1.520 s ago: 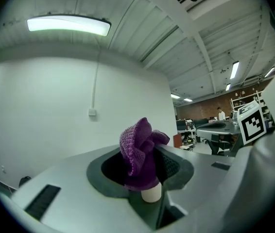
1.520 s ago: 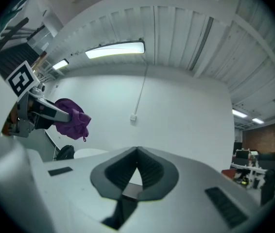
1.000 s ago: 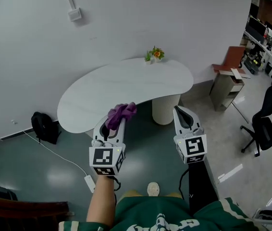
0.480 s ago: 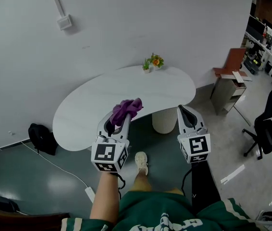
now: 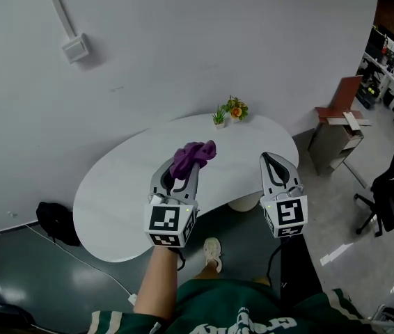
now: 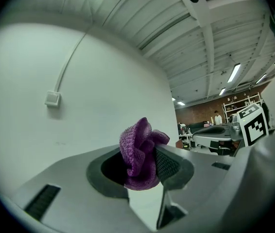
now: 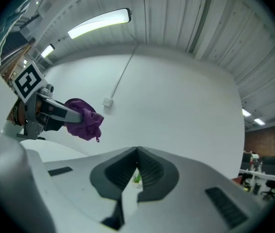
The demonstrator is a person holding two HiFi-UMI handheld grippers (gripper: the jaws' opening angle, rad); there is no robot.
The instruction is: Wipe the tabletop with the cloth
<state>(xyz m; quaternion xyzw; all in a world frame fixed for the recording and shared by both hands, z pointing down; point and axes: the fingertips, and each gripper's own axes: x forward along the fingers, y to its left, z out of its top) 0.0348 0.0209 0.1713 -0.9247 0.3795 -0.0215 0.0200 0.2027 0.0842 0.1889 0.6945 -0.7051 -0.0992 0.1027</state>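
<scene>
Cloth [image 5: 191, 157], bunched, is pinched in my left gripper [image 5: 181, 175] above the table's [image 5: 117, 186] near edge, hiding its tips. Right gripper [image 5: 273, 160] has its jaws together on nothing. Plant [image 5: 230, 110] stands at the far edge, wall [image 5: 218, 40] close behind.

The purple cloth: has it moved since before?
Yes. The purple cloth, pinched in the left tool, went forward. Before, it hung at the near edge of the white table; now it is well over the top.
</scene>
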